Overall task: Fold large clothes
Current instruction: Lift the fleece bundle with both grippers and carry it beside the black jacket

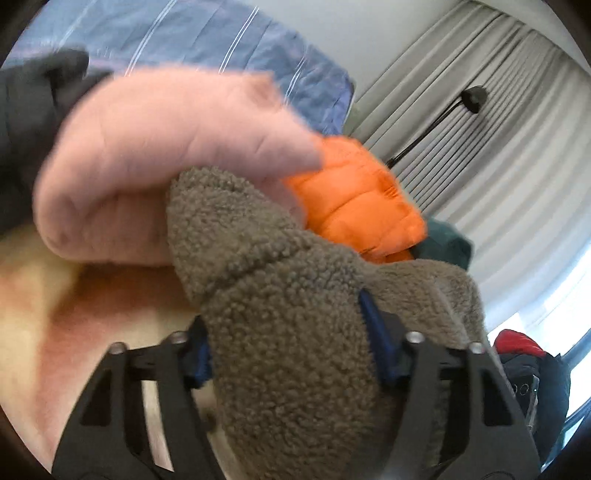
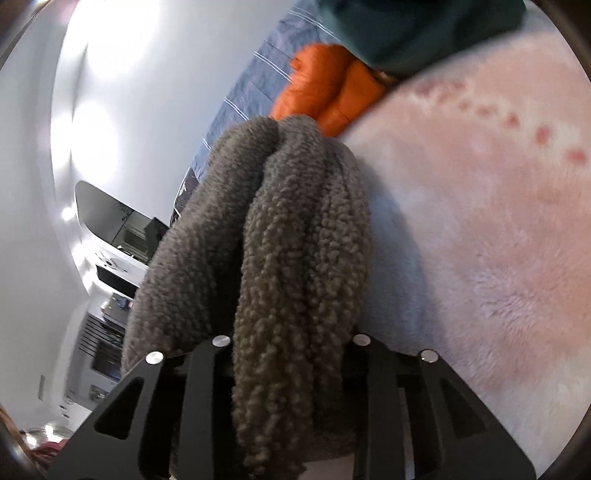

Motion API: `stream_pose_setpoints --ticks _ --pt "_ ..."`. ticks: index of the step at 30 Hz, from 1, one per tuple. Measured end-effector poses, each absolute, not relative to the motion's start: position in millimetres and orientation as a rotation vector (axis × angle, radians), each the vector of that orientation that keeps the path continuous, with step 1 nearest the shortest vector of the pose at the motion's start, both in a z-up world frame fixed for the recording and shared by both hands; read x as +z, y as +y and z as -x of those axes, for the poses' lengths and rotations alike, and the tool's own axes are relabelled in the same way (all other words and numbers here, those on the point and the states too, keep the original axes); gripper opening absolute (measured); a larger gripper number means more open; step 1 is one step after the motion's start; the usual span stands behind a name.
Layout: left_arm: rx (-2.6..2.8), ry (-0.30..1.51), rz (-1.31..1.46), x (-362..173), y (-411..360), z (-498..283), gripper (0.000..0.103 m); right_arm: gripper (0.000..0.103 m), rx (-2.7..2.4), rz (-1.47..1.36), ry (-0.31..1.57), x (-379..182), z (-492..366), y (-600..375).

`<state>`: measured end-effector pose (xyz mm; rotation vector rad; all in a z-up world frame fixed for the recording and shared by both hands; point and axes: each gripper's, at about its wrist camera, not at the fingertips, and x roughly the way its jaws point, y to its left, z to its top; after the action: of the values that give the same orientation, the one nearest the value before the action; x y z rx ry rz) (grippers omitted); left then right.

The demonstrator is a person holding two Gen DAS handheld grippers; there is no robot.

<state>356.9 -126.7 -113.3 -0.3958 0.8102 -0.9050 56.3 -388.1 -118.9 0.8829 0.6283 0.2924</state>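
Note:
A grey-brown sherpa fleece garment (image 1: 288, 332) fills the middle of the left wrist view. My left gripper (image 1: 284, 325) is shut on a thick bunch of it, with a blue pad (image 1: 373, 325) pressed into the pile on each side. In the right wrist view the same fleece (image 2: 295, 240) hangs in bunched folds. My right gripper (image 2: 291, 332) is shut on it, and its fingertips are buried in the cloth. A pink fluffy garment (image 1: 147, 166) lies just behind the fleece.
An orange puffer jacket (image 1: 354, 199) and a dark teal garment (image 1: 447, 243) lie behind on the blue striped bedsheet (image 1: 207, 33). A dark grey garment (image 1: 33, 110) sits at the left. Curtains (image 1: 480, 129) and a floor lamp (image 1: 472, 98) stand beyond. A desk with a monitor (image 2: 110, 218) is off the bed's side.

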Motion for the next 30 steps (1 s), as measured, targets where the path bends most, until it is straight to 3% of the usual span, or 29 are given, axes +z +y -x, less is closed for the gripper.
stream_pose_setpoints --ticks 7,14,22,30 --pt "-0.921 0.602 0.433 -32.8 -60.6 -267.3 0.057 0.025 0.353 -0.725 0.539 -52.8 -9.9 -344.8" --pt "-0.801 0.551 0.453 -9.3 55.5 -191.2 0.057 0.025 0.497 -0.603 0.552 -17.5 -18.7 -272.2" --pt "-0.507 0.471 0.414 24.4 183.1 -161.7 0.056 0.024 0.755 -0.552 0.717 -13.7 -114.7 -146.2" --pt "-0.257 0.404 0.35 84.9 280.4 -224.5 0.055 0.024 0.925 -0.532 0.762 0.5 -249.7 -35.9"
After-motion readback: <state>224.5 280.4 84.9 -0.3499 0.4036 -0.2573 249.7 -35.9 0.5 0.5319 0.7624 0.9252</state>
